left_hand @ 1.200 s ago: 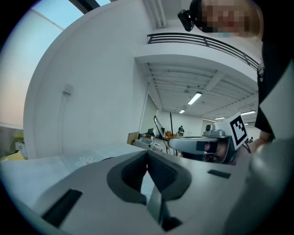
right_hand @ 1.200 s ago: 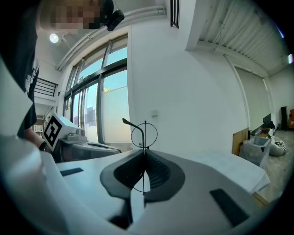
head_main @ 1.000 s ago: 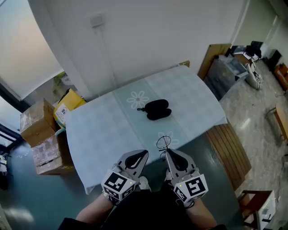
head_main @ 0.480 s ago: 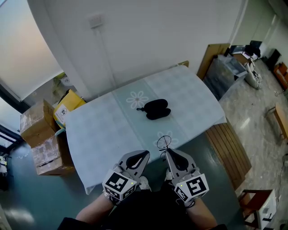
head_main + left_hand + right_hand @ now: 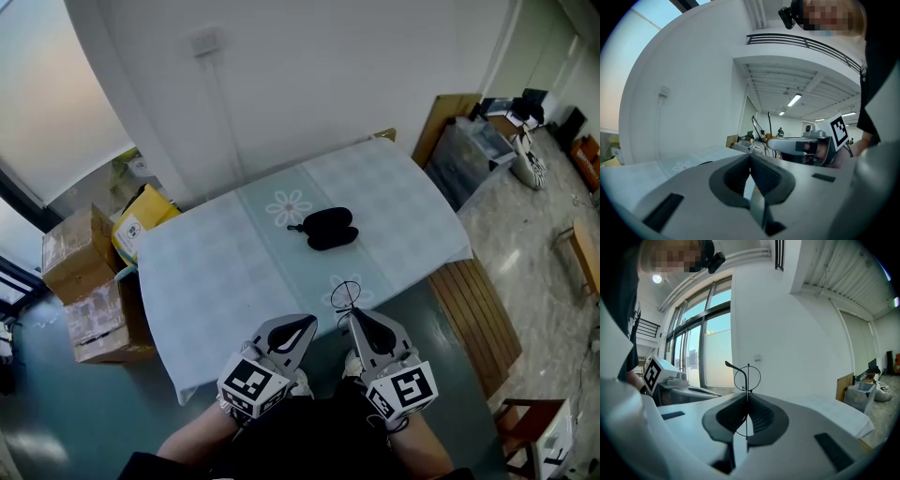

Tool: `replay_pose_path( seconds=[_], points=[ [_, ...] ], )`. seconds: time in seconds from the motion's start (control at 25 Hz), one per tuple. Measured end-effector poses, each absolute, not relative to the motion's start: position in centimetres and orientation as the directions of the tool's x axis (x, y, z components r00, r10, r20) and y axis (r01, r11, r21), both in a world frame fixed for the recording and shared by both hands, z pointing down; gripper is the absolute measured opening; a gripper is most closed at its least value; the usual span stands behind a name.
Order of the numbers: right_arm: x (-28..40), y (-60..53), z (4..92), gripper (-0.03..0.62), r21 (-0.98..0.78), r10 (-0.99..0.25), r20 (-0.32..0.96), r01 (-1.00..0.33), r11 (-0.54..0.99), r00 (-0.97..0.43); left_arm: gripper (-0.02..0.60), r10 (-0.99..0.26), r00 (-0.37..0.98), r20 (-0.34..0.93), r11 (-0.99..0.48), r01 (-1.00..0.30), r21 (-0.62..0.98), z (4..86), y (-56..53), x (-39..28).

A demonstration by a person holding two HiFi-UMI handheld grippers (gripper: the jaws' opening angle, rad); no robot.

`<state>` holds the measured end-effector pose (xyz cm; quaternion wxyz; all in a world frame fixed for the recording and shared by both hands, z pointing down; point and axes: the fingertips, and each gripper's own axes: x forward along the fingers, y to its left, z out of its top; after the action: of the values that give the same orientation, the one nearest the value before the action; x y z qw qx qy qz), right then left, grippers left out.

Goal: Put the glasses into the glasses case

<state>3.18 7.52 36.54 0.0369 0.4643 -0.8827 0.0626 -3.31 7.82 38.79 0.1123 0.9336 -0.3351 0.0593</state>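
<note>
Near table [image 5: 216,272] edge: right claw [image 5: 354,316] pinching glasses [image 5: 344,294]; left claw [image 5: 306,323] pressed together; glasses case [image 5: 328,228] mid-table.

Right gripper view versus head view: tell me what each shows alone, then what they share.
Right gripper view only: jaws pressed shut on the glasses frame, with tall windows behind. Head view only: the black glasses case and the cardboard boxes on the floor. Both: the glasses, the right gripper and the left gripper.

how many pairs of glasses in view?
1: glasses held in the right gripper, over the near edge of the table. The case mid-table might hide another.
</note>
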Motion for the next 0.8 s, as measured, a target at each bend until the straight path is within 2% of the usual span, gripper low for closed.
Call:
replay_pose_path(
  seconds=[0.8],
  points=[
    [2.3,2.8,34.4,0.028,0.009,-0.797,0.107,-0.801,0.599,-0.595,0.026,-0.616,0.775,0.142,-0.764,-0.632,0.131,37.3,5.1,-3.5]
  ],
)
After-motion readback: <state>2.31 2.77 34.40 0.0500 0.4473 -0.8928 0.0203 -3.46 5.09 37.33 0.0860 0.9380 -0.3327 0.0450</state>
